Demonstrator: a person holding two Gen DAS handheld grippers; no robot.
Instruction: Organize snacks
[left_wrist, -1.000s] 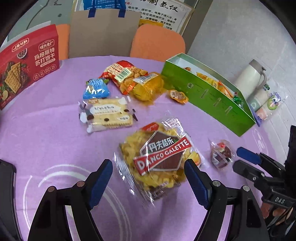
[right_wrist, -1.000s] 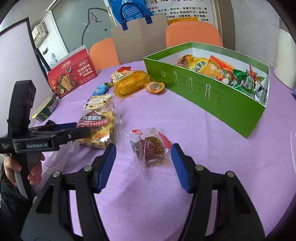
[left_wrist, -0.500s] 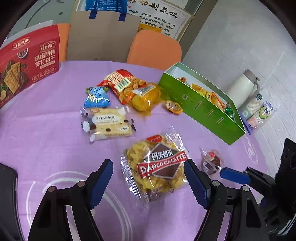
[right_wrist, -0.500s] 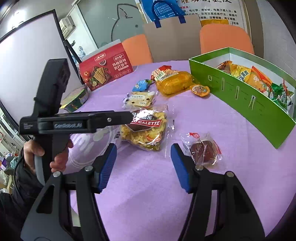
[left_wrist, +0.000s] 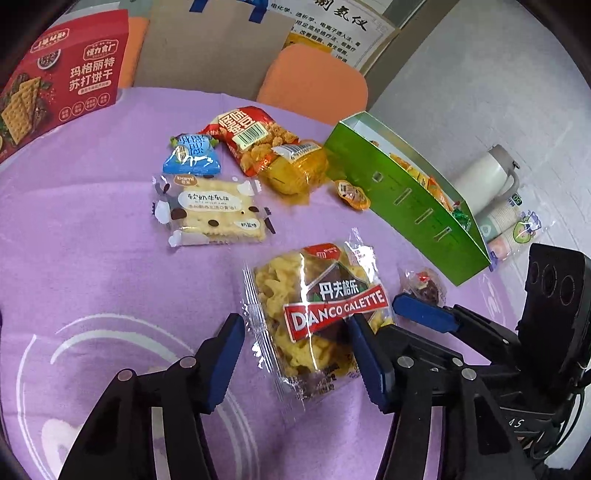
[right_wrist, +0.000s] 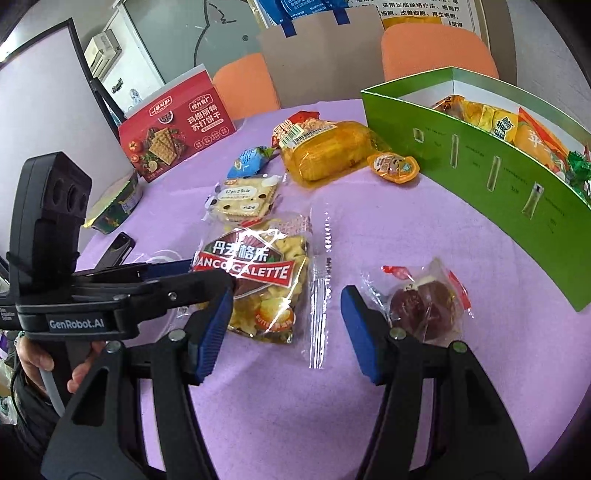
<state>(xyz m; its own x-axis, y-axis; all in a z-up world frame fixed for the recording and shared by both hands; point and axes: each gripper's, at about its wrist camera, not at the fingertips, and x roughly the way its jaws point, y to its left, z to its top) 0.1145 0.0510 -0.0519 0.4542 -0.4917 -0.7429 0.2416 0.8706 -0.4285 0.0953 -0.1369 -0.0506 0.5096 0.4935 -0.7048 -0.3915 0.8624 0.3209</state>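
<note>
Left claw (left_wrist: 295, 354) now nearer Danco Galette pack (left_wrist: 317, 317).

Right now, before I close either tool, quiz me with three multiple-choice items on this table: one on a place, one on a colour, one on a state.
1. Where does the Danco Galette pack lie?
A. inside the box
B. on the purple cloth between the left tool's fingers
C. on the orange chair

2. What colour is the open snack box?
A. green
B. red
C. white

3. How does the right tool stand?
A. shut on the dark red sweet
B. open, holding nothing
C. shut on the jelly cup

Answers:
1 B: the left tool straddles the pack, which lies flat on the purple cloth.
2 A: its outer wall is green, with snacks inside.
3 B: its fingers are apart, and the dark red sweet lies to their right.
</note>
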